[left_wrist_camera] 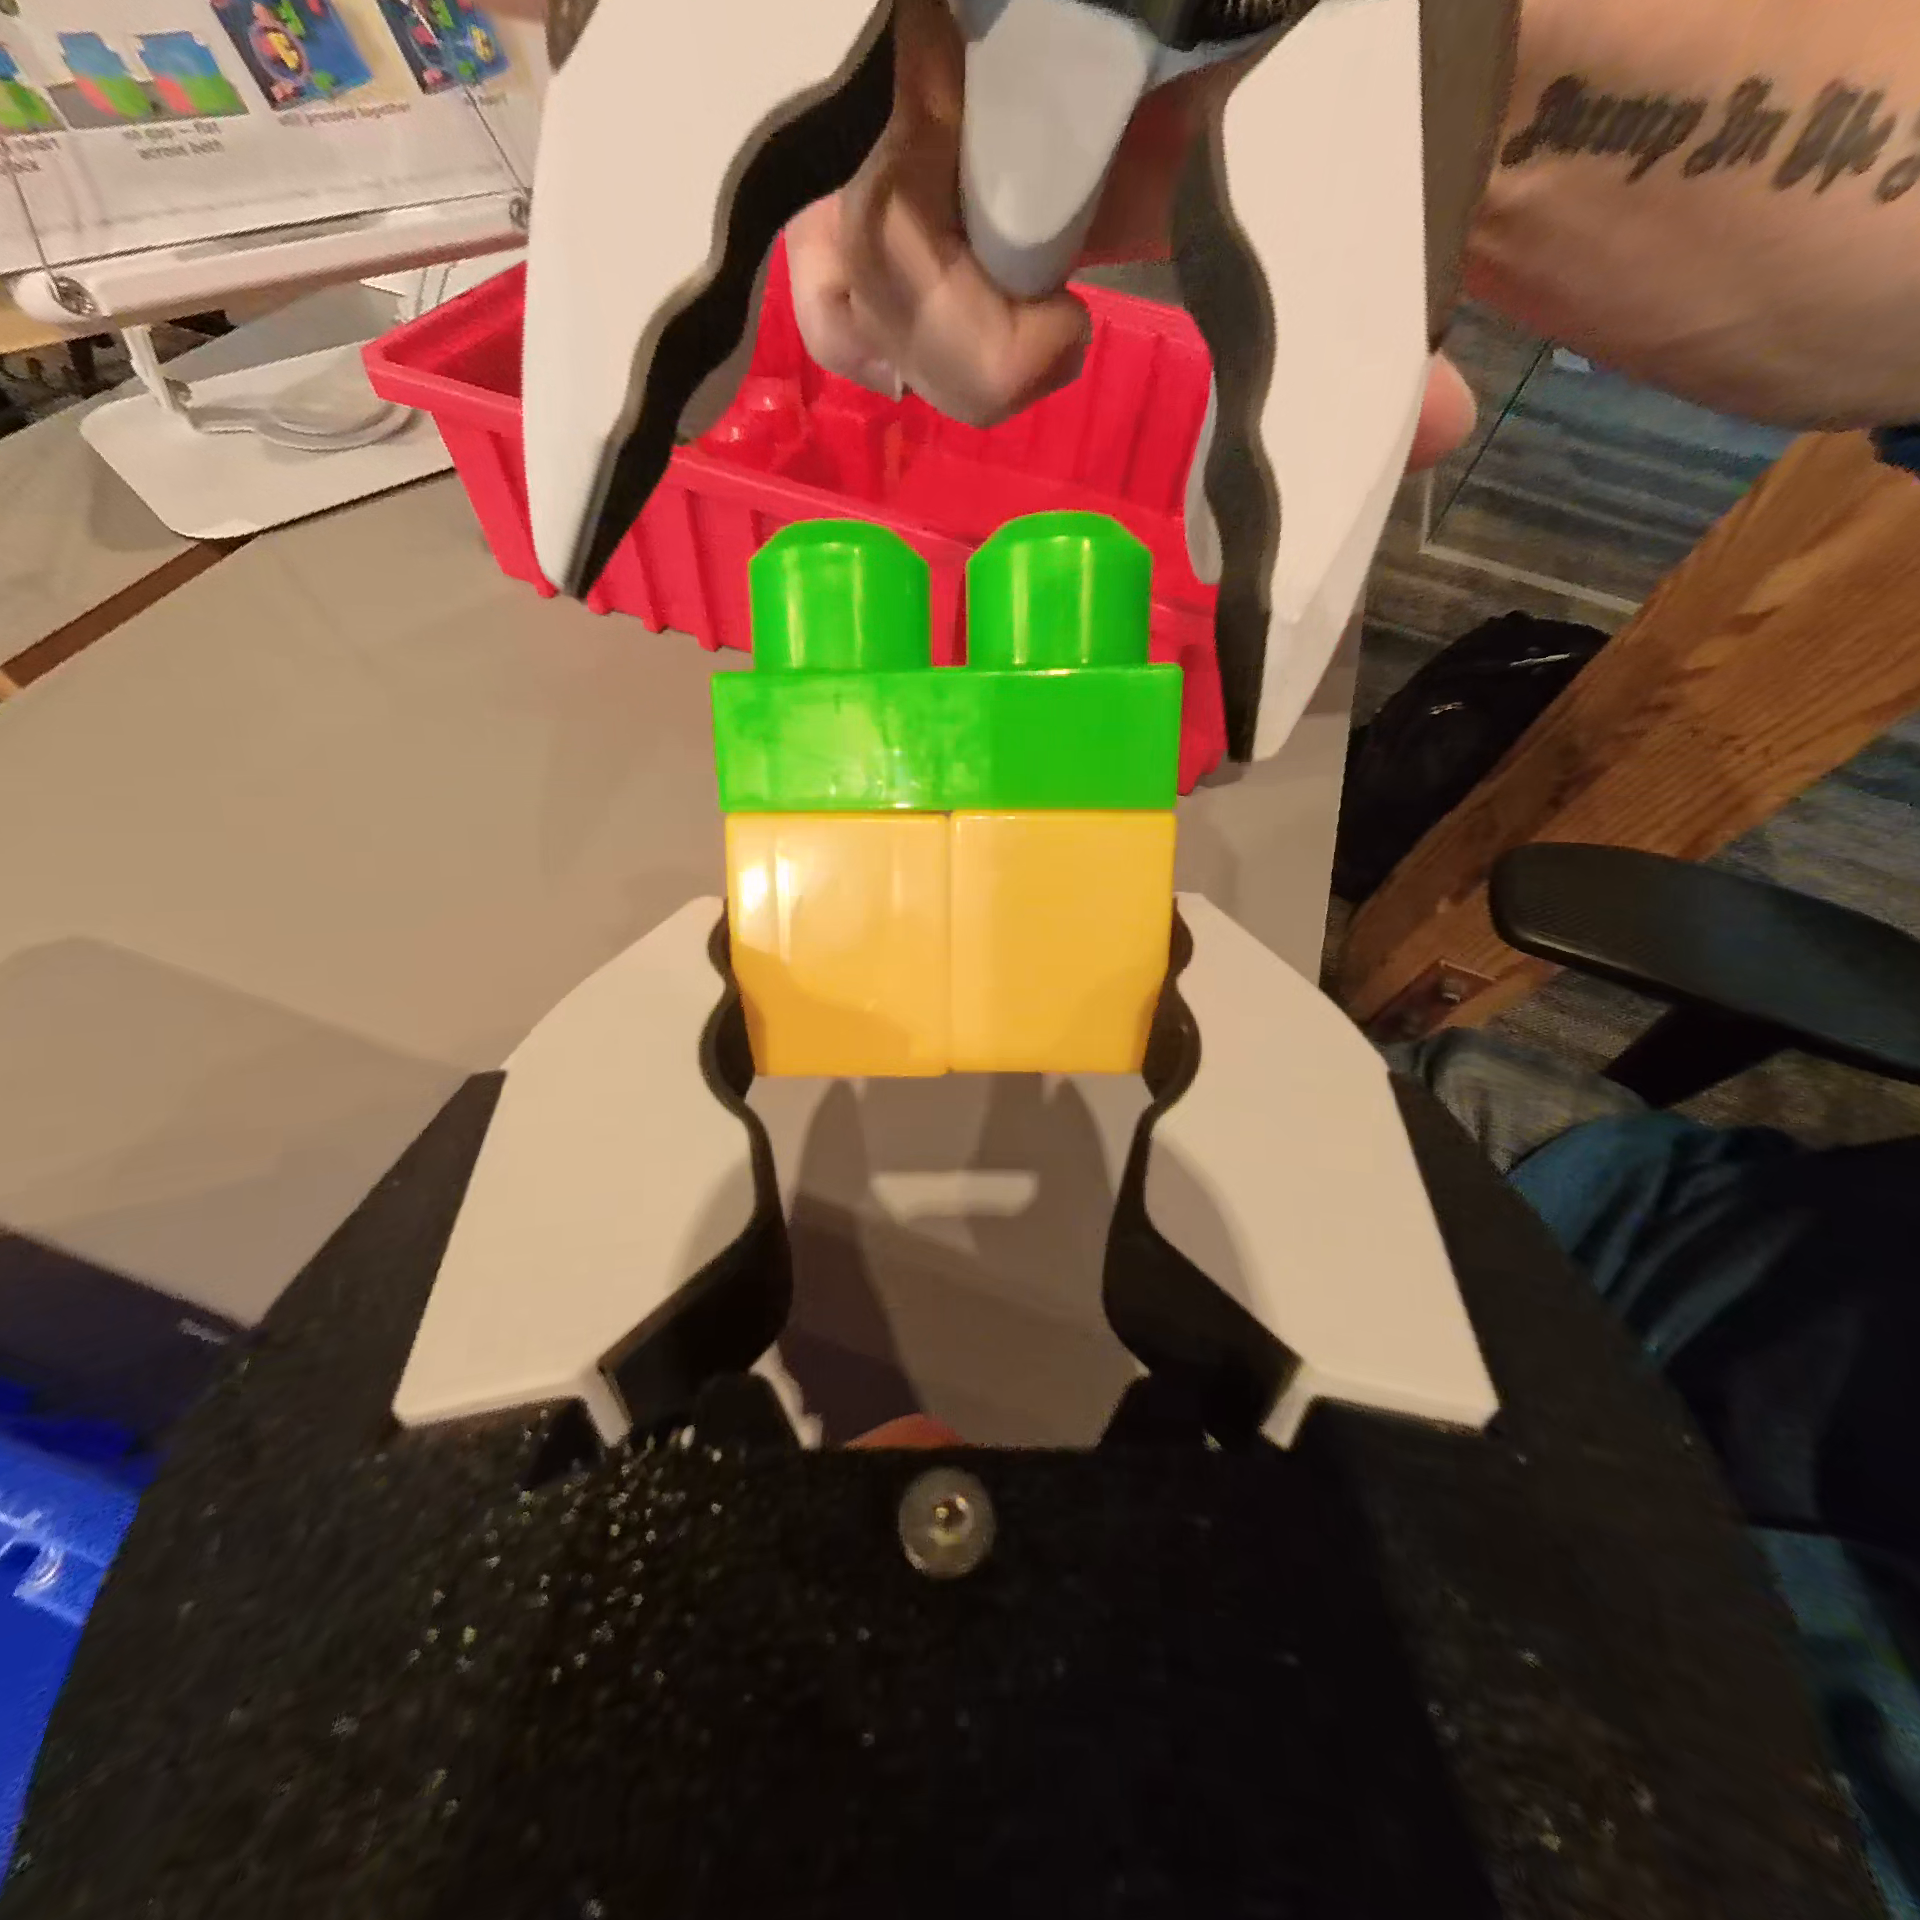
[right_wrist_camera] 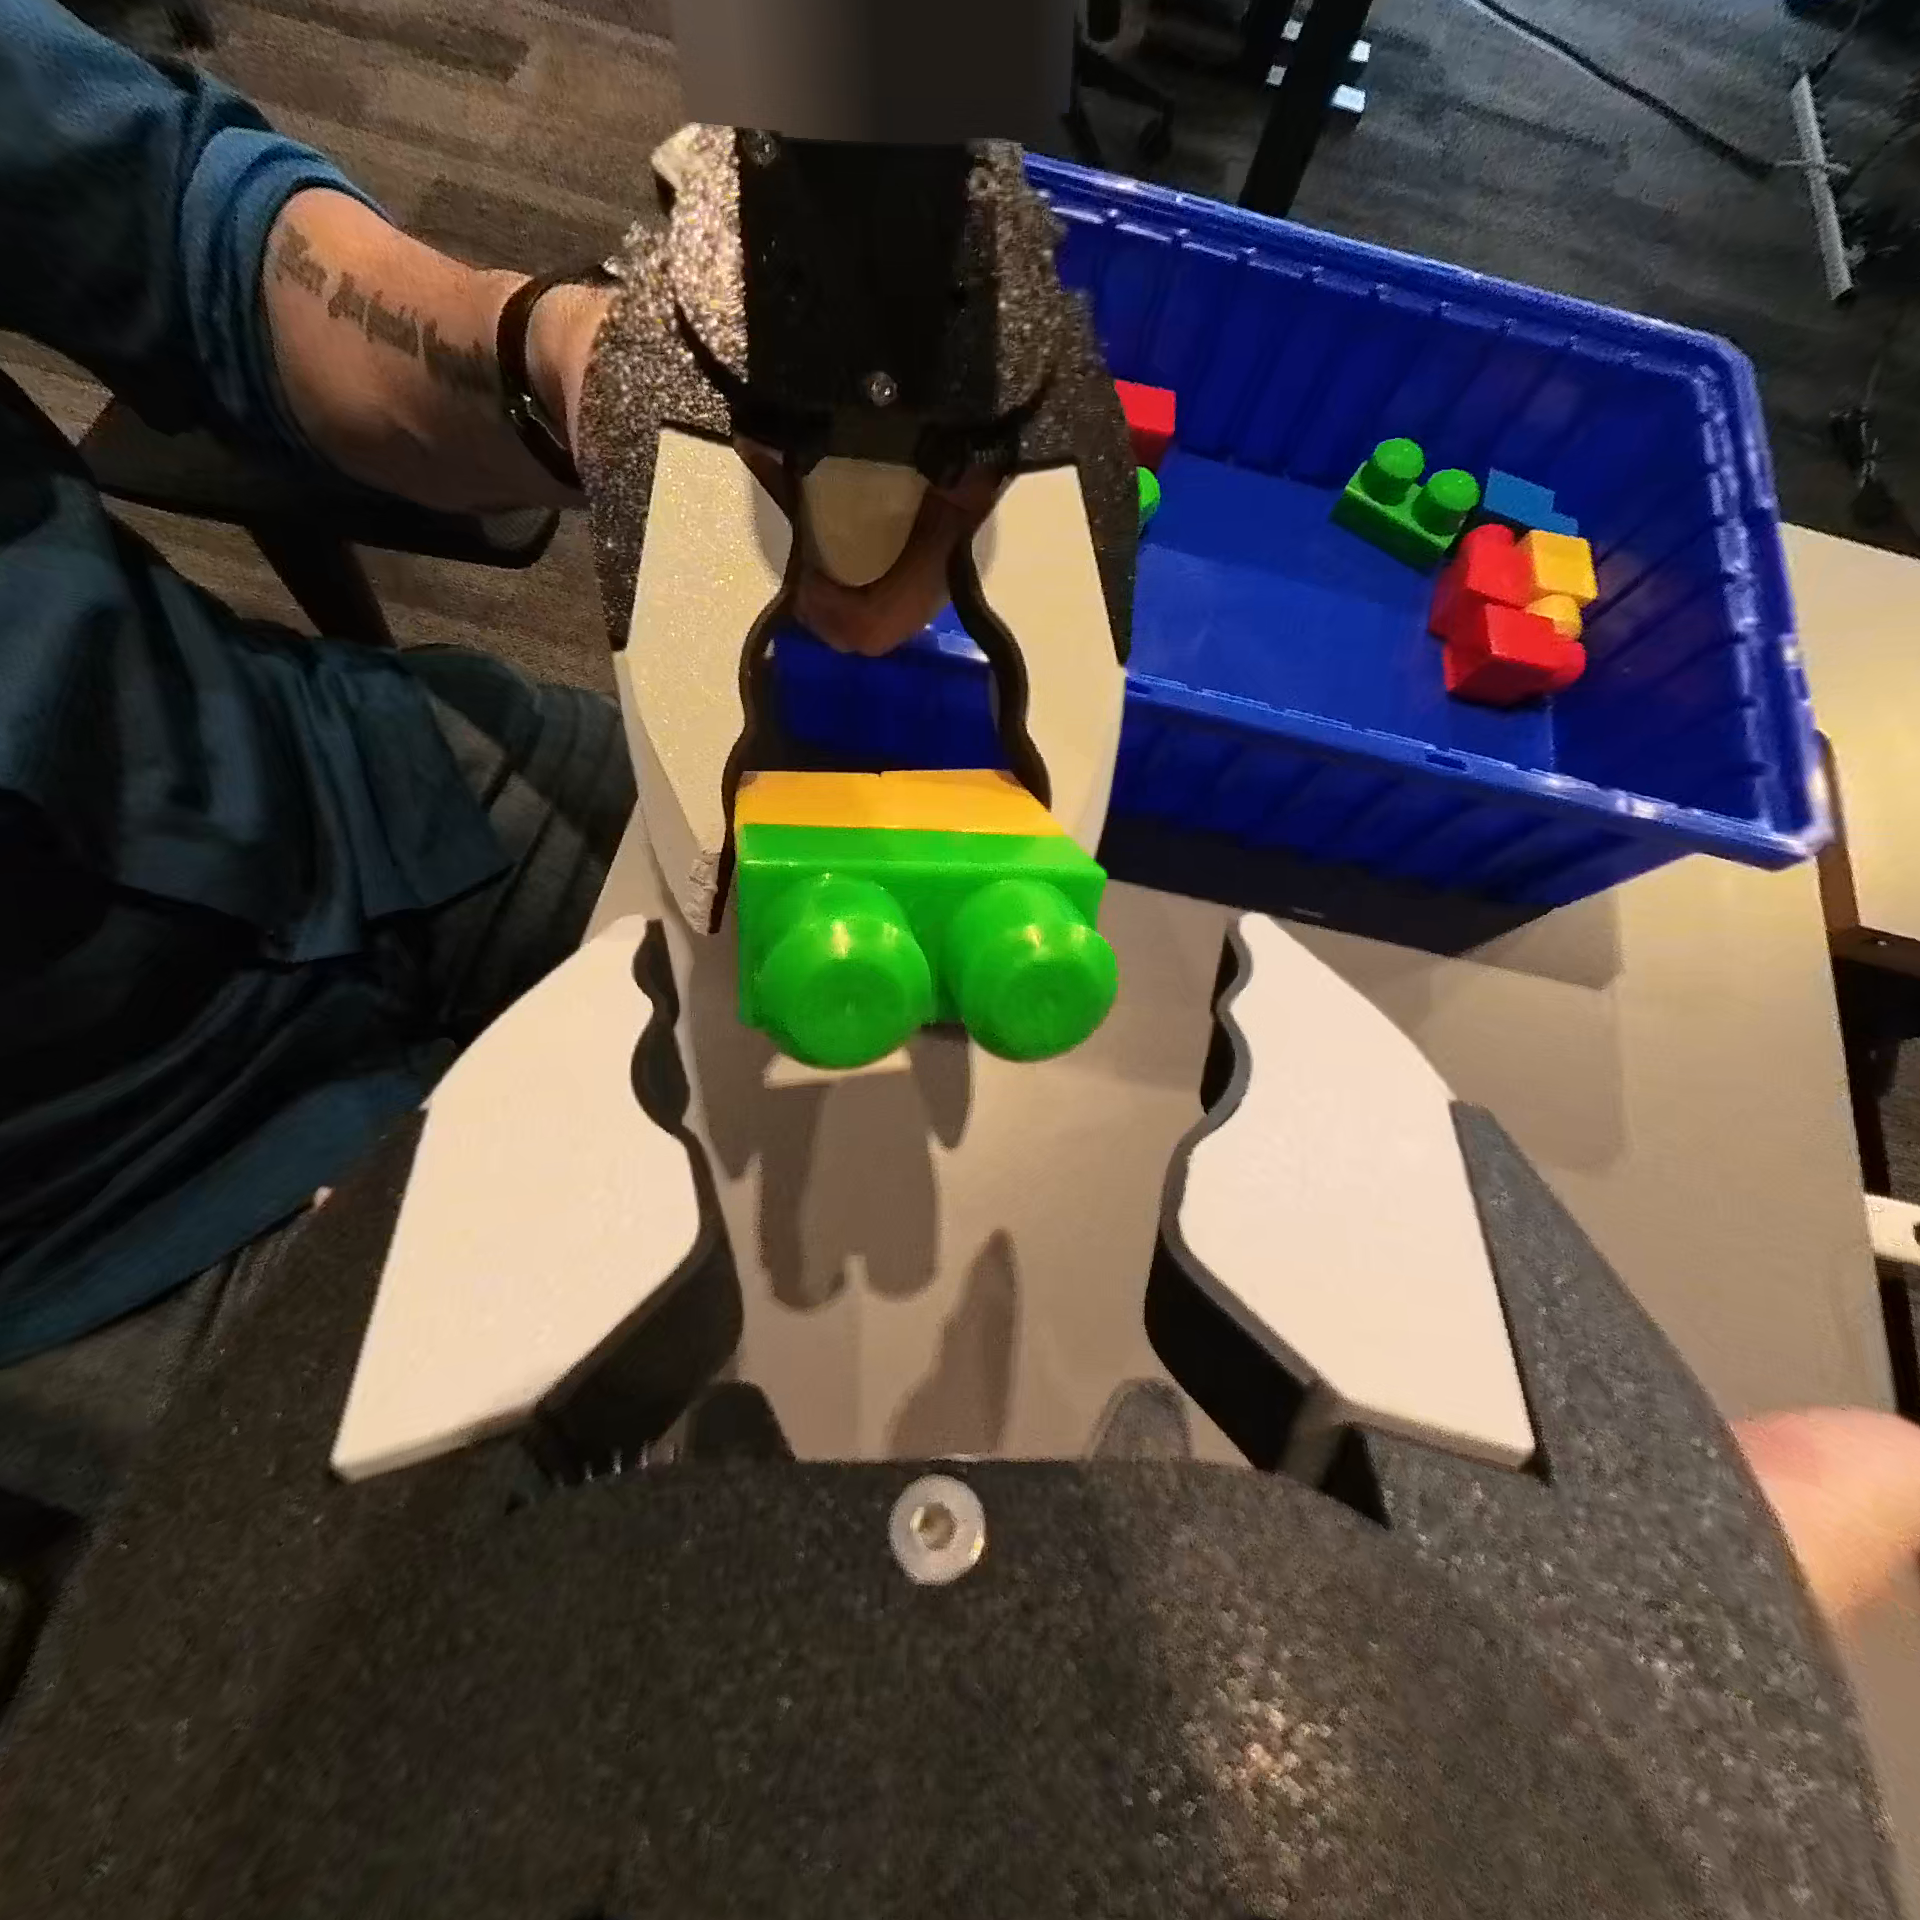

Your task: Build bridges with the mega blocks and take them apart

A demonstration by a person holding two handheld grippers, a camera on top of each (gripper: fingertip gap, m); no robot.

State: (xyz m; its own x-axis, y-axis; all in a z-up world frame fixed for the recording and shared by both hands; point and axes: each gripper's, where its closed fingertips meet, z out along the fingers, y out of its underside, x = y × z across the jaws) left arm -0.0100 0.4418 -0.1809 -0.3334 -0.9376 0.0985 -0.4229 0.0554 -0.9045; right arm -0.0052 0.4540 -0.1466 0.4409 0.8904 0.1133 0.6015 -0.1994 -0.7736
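Observation:
A green two-stud block (left_wrist_camera: 945,732) sits pressed onto two yellow blocks (left_wrist_camera: 951,935) side by side. My left gripper (left_wrist_camera: 951,925) is shut on the yellow blocks and holds the stack above the tan table (left_wrist_camera: 312,779). My right gripper (right_wrist_camera: 935,935) is open, its fingers (right_wrist_camera: 540,1195) on either side of the green block (right_wrist_camera: 914,914) without touching it. In the left wrist view the right gripper (left_wrist_camera: 925,644) comes in from above. In the right wrist view the left gripper (right_wrist_camera: 883,821) grips the yellow blocks (right_wrist_camera: 894,802).
A red bin (left_wrist_camera: 468,364) stands behind the stack. A blue bin (right_wrist_camera: 1351,727) holds loose green (right_wrist_camera: 1408,499), red (right_wrist_camera: 1496,623) and yellow (right_wrist_camera: 1558,566) blocks. A stand with a picture sheet (left_wrist_camera: 208,156) is at the far left. A chair armrest (left_wrist_camera: 1714,935) lies off the table's right edge. Across from one pair of fingers to the other is roughly 4 cm.

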